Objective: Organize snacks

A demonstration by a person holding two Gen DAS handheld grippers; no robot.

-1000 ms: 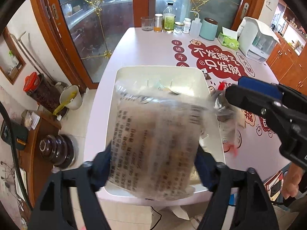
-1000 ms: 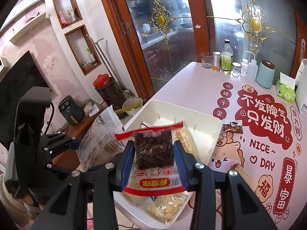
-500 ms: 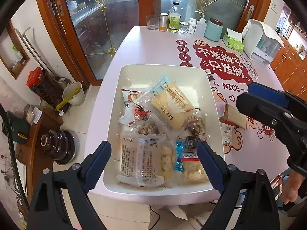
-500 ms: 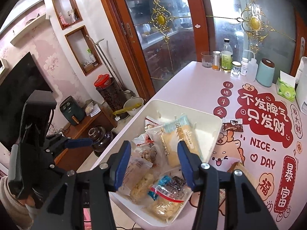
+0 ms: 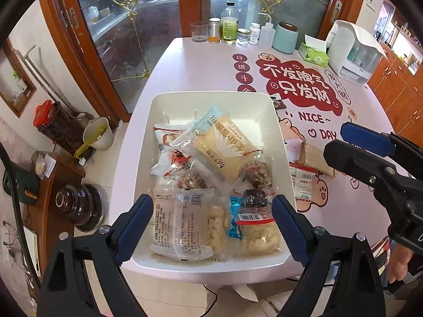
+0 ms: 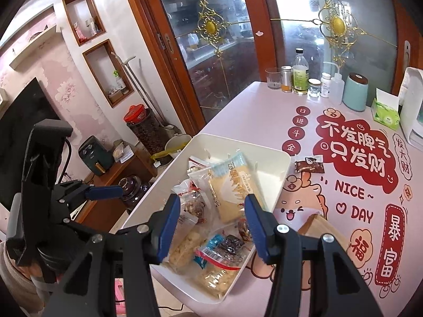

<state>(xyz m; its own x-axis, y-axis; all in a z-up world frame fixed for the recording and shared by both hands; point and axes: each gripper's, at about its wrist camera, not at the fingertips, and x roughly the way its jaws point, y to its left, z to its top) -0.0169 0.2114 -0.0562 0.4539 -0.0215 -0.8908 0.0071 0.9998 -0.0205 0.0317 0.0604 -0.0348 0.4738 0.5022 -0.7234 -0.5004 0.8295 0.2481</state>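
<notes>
A white tray [image 5: 214, 97] at the table's near edge holds several snack packets, among them a yellow packet [image 5: 224, 149] and a clear printed bag [image 5: 181, 224]. The tray also shows in the right wrist view [image 6: 275, 182]. My left gripper [image 5: 211, 227] is open and empty above the tray's near end. My right gripper [image 6: 211, 224] is open and empty above the tray; it also shows in the left wrist view [image 5: 354, 145]. A brown packet [image 5: 313, 158], a red-and-white packet [image 5: 304, 185] and a small dark packet [image 6: 309, 166] lie on the table beside the tray.
The table [image 5: 201, 63] has a pink printed cover. Bottles, a glass and a teal canister [image 5: 284, 38] stand at its far end, with a tissue box [image 5: 313, 52] and a white appliance [image 5: 354, 50]. Low furniture and jars sit on the floor at left.
Both grippers let go of their snack bags, which now lie in the tray. Both grippers have opened and drawn back a little.
</notes>
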